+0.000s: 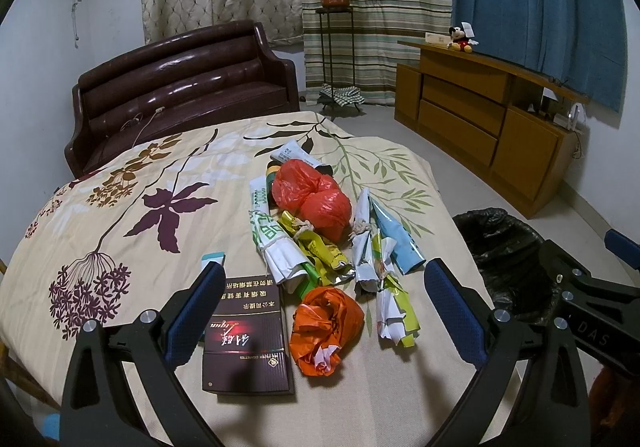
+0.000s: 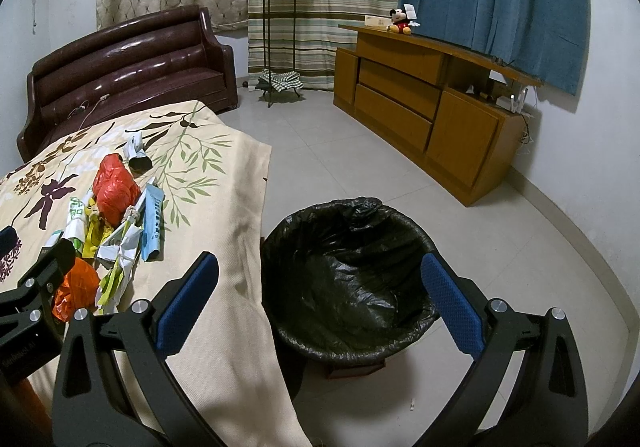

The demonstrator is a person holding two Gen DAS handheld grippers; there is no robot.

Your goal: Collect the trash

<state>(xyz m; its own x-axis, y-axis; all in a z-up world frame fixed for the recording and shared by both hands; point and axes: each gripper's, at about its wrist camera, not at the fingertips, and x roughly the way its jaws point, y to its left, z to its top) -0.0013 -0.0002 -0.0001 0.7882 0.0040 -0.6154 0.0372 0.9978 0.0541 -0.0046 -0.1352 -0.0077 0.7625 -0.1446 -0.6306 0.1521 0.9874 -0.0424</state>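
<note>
A pile of trash lies on the floral tablecloth [image 1: 120, 175]: an orange crumpled bag [image 1: 324, 331], a red bag [image 1: 316, 199], a dark cigarette box [image 1: 248, 343] and several tied wrapper bundles [image 1: 376, 271]. My left gripper [image 1: 324, 311] is open and empty, its fingers either side of the box and the orange bag. My right gripper [image 2: 320, 299] is open and empty above the bin with a black liner [image 2: 348, 279], which stands on the floor by the table edge. The pile also shows in the right wrist view [image 2: 116, 215].
A dark leather sofa [image 1: 180, 87] stands behind the table. A wooden cabinet [image 2: 432, 115] with a Mickey toy [image 2: 400, 21] lines the right wall. A plant stand [image 2: 278, 47] stands by the curtains. Tiled floor [image 2: 360, 167] surrounds the bin.
</note>
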